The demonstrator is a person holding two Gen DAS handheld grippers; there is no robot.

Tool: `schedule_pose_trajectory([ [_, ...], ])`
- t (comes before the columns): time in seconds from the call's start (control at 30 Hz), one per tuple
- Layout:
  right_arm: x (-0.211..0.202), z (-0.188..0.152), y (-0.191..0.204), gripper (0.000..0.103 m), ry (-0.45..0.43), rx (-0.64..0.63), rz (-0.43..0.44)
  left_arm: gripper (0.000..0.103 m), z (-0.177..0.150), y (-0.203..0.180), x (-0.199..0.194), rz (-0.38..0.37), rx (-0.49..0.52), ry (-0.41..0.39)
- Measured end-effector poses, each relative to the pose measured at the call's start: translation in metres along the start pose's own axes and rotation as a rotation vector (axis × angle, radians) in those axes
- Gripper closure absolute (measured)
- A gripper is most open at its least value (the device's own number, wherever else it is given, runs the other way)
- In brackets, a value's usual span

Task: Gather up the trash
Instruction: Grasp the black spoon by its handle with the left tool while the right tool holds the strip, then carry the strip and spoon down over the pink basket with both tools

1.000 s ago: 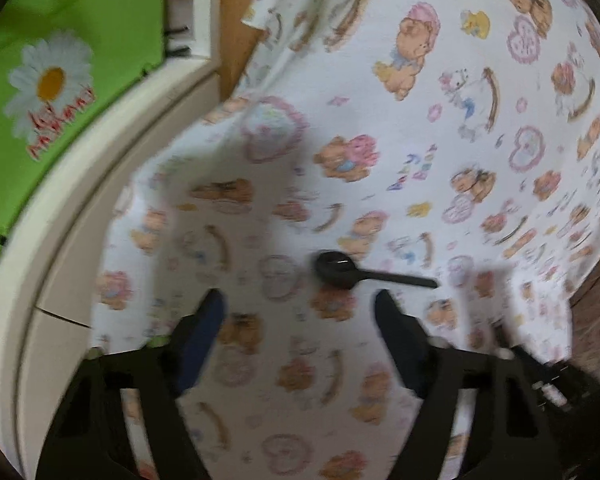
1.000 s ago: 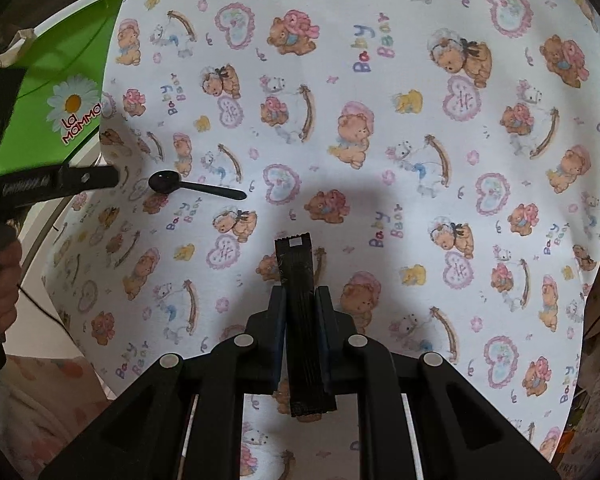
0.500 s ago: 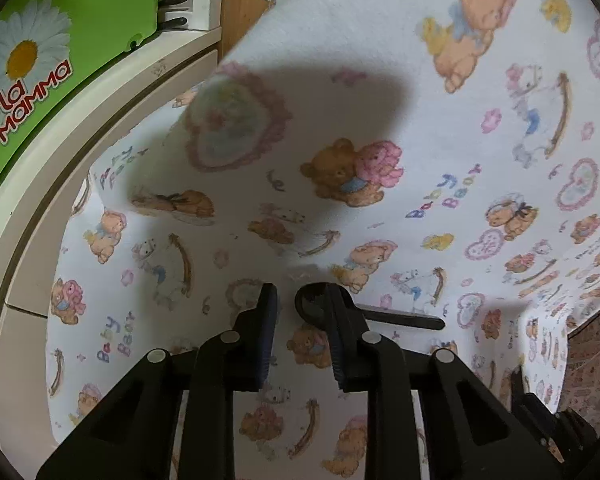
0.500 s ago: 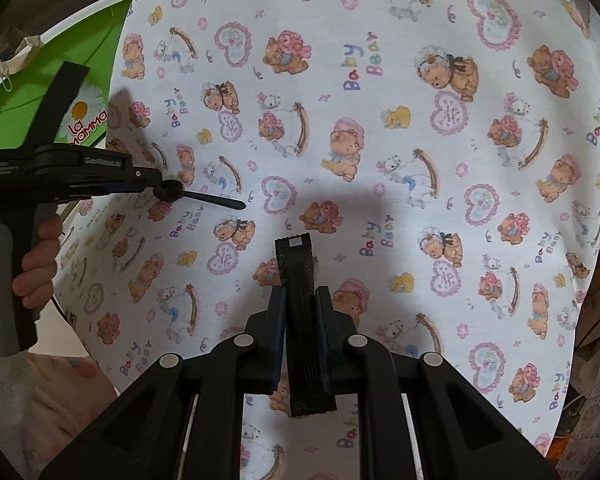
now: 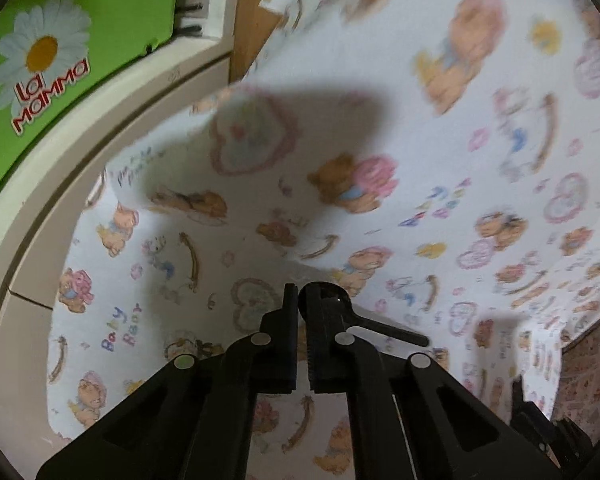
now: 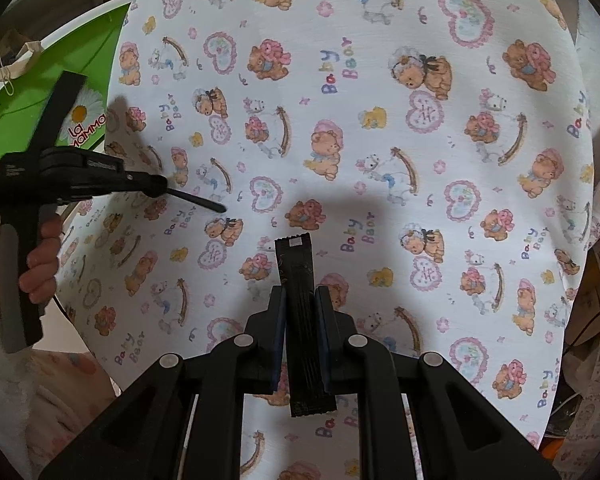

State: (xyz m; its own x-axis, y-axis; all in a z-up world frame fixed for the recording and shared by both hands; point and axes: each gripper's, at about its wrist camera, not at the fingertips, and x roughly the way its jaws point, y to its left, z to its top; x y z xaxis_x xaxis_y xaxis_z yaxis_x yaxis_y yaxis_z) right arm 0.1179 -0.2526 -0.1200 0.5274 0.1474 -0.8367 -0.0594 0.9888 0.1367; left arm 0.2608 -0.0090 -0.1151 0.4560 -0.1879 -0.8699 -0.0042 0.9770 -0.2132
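A black plastic spoon [image 5: 384, 326] lies on the white bear-print cloth [image 5: 420, 140], handle pointing right. My left gripper [image 5: 298, 288] has its jaws together at the left rim of the spoon's bowl [image 5: 327, 293], and the right finger covers part of the bowl. In the right wrist view the left gripper [image 6: 160, 186] sits at the cloth's left edge with the spoon handle [image 6: 198, 200] sticking out of its tip. My right gripper [image 6: 300, 292] is shut on a long black sachet [image 6: 296, 264], which stands up between the pads above the cloth.
A green panel [image 5: 100, 8] with a daisy and red lettering sits left of the cloth, behind a cream curved frame [image 5: 72, 152]. The cloth hangs over the edge at lower right [image 5: 540, 344]. A person's hand [image 6: 40, 256] holds the left gripper's handle.
The left gripper came down onto the spoon's bowl and its jaws went from wide apart to together. The spoon handle shifted a little. The right gripper kept still with the sachet.
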Motion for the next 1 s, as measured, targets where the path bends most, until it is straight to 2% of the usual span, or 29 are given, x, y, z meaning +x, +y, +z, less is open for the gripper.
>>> schedule_pose_trajectory([
  [0.47,-0.007,-0.002,0.006,0.088,-0.029,0.004,-0.009,0.101,-0.026,-0.020,-0.067,-0.041,0.133,-0.109],
  [0.8,-0.024,-0.011,0.007,0.087,-0.059,0.070,0.001,0.101,-0.060,-0.015,-0.102,-0.090,0.138,-0.136],
  [0.93,-0.035,-0.019,0.015,0.088,-0.068,0.069,-0.001,0.101,-0.076,-0.017,-0.112,-0.047,0.144,-0.169],
  [1.0,-0.043,-0.025,0.020,0.087,-0.081,0.066,0.007,0.101,-0.086,-0.016,-0.116,-0.056,0.142,-0.171],
])
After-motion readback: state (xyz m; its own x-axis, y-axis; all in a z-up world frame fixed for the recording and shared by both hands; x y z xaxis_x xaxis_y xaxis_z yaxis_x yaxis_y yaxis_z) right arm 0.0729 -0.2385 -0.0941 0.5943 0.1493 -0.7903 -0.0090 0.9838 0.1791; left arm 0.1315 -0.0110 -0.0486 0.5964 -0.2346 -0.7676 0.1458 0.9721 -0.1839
